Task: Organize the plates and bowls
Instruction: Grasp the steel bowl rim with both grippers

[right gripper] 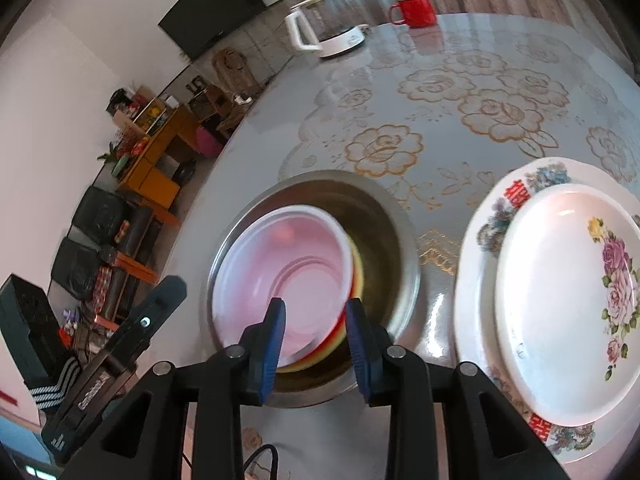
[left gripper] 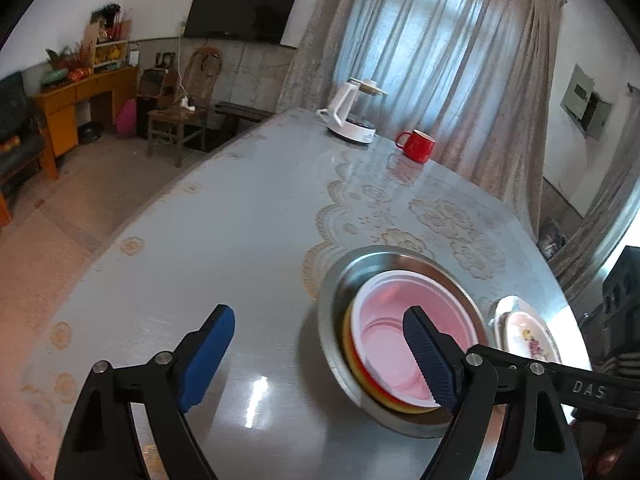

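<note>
A steel basin (left gripper: 332,280) (right gripper: 384,216) stands on the table. In it a pink bowl (left gripper: 384,312) (right gripper: 288,264) leans tilted on nested yellow and red bowls (left gripper: 352,360) (right gripper: 356,276). My left gripper (left gripper: 318,312) is wide open and empty, over the table beside the basin's left rim. My right gripper (right gripper: 316,304) hovers at the basin's near rim with its jaws a little apart. The bowls' rims show in the gap, and the pads do not press on them. To the right, a small floral plate (right gripper: 560,300) (left gripper: 528,340) lies on a bigger patterned plate (right gripper: 480,240).
A white kettle (left gripper: 352,120) (right gripper: 328,36) and a red mug (left gripper: 416,145) (right gripper: 414,10) stand at the table's far end. The table edge (left gripper: 160,200) runs along the left, with floor, a wooden chair (left gripper: 180,120) and cabinets beyond it.
</note>
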`<state>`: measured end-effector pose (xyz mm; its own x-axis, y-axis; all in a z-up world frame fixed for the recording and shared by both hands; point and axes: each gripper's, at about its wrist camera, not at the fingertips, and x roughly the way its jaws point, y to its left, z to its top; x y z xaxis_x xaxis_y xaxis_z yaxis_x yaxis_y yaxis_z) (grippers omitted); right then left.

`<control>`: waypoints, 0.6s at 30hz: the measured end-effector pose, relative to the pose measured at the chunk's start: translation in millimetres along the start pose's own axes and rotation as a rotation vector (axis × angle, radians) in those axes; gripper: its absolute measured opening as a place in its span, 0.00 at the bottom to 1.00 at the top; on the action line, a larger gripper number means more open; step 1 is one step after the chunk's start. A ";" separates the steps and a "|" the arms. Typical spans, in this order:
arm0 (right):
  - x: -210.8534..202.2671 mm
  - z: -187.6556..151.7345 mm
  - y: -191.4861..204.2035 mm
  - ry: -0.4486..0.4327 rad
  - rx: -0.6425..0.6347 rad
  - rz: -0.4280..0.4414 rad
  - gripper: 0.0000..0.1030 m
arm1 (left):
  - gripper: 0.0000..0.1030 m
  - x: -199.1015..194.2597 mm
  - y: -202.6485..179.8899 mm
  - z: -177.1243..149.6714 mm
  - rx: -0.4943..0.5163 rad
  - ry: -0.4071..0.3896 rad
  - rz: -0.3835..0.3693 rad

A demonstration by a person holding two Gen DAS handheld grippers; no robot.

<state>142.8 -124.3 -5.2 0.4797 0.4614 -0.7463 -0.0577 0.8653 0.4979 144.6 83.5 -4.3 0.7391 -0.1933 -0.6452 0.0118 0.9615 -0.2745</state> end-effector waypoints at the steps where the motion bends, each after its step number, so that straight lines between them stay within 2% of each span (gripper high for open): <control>1: 1.5 -0.5 2.7 0.011 -0.009 -0.009 0.32 | 0.84 -2.0 2.1 -0.8 0.001 -0.010 0.011; 5: 11.9 -1.4 13.5 0.076 -0.057 -0.047 0.37 | 0.86 -7.1 14.3 -2.0 -0.027 -0.028 0.027; 8: 16.6 0.1 21.9 0.069 -0.108 -0.097 0.38 | 0.87 -7.3 19.7 -2.3 -0.034 -0.022 0.036; 13: 22.6 9.9 30.2 -0.019 -0.206 -0.230 0.38 | 0.87 -7.1 19.7 -5.0 -0.020 -0.007 0.033; 14: 20.8 11.8 29.2 -0.031 -0.202 -0.234 0.38 | 0.87 -5.8 19.4 -6.2 -0.012 0.002 0.032; 18: 0.2 14.2 11.8 -0.068 -0.089 -0.134 0.38 | 0.87 0.2 21.7 -10.3 -0.003 0.022 0.036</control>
<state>154.7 -116.8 6.8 0.5461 0.3290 -0.7704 -0.0653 0.9336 0.3524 138.0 102.3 -17.7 0.7241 -0.1628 -0.6702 -0.0165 0.9674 -0.2528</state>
